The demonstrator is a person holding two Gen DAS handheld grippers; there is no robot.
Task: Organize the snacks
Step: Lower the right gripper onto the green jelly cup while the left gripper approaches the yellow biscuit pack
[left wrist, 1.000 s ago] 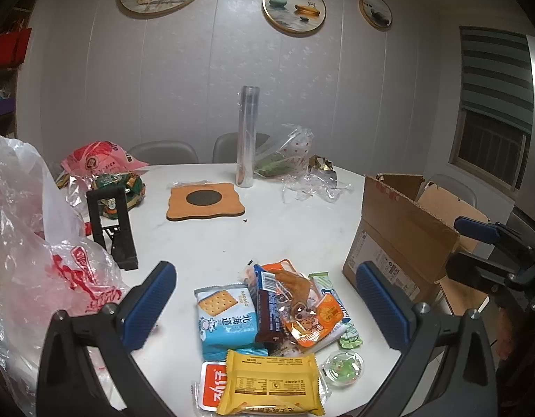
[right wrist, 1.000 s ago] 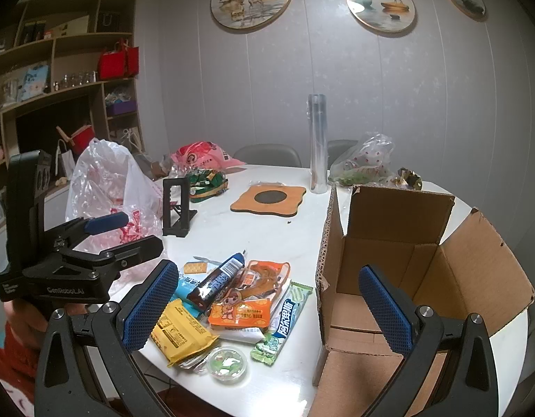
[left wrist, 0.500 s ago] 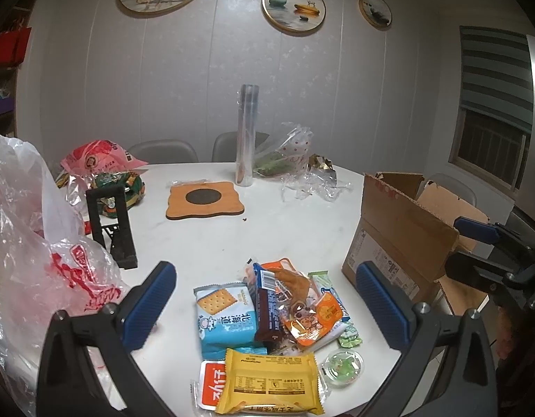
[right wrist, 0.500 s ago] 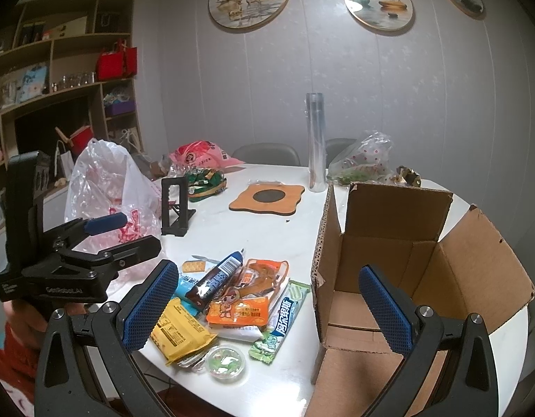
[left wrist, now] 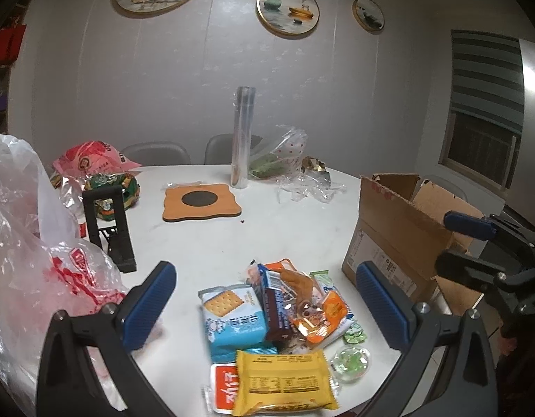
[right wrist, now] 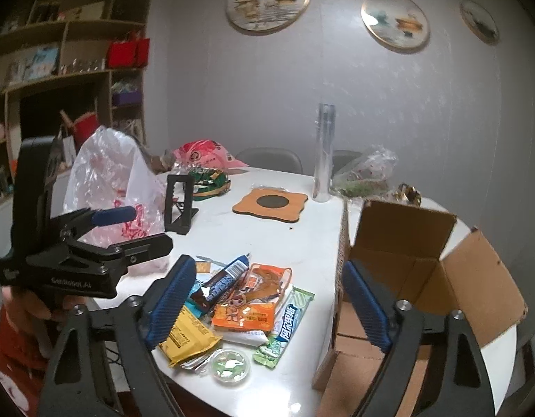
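Hovering over the table (left wrist: 204, 243) edge, both claws gape empty: the left claw (left wrist: 267, 305) straddles the snack pile (left wrist: 277, 316) just ahead, nearer than the right claw (right wrist: 267, 305); the cardboard box (right wrist: 423, 278) stands rightward.

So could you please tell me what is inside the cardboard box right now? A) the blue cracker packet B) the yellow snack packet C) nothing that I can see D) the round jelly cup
C: in the right wrist view the cardboard box shows only bare cardboard inside, while the snacks lie piled on the table beside it.
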